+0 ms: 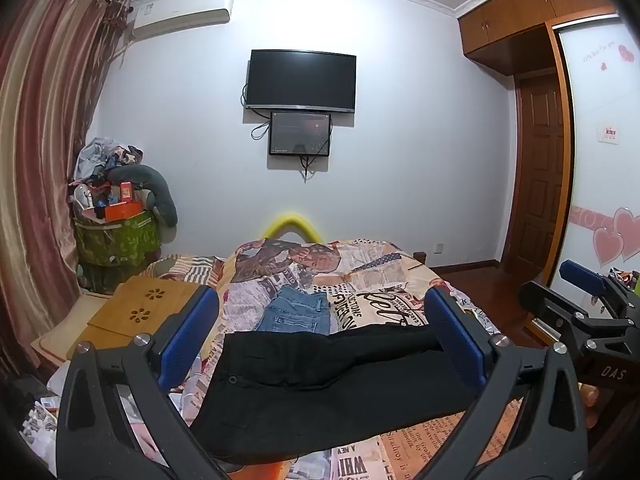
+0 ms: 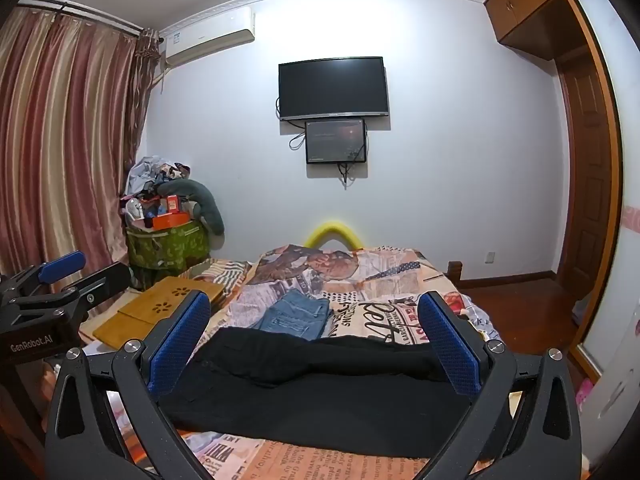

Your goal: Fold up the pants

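Through the left wrist view, you are holding the left hand-held gripper (image 1: 322, 336) spread wide and empty above the black pants (image 1: 320, 384), which are lying flat across the near end of the bed (image 1: 400, 280), probably lining up a grab. Folded jeans (image 1: 298, 312) are sitting just beyond.

Through the right wrist view, you are keeping the right hand-held gripper (image 2: 316, 340) equally wide over the pants (image 2: 320, 396), ready for a two-handed fold.

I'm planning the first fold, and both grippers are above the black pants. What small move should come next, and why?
Probably lower the left gripper toward the waistband end of the black pants. Both it and the right gripper are open and hold nothing, and the pants lie spread sideways across the bed, so nothing can fold until an end is pinched.
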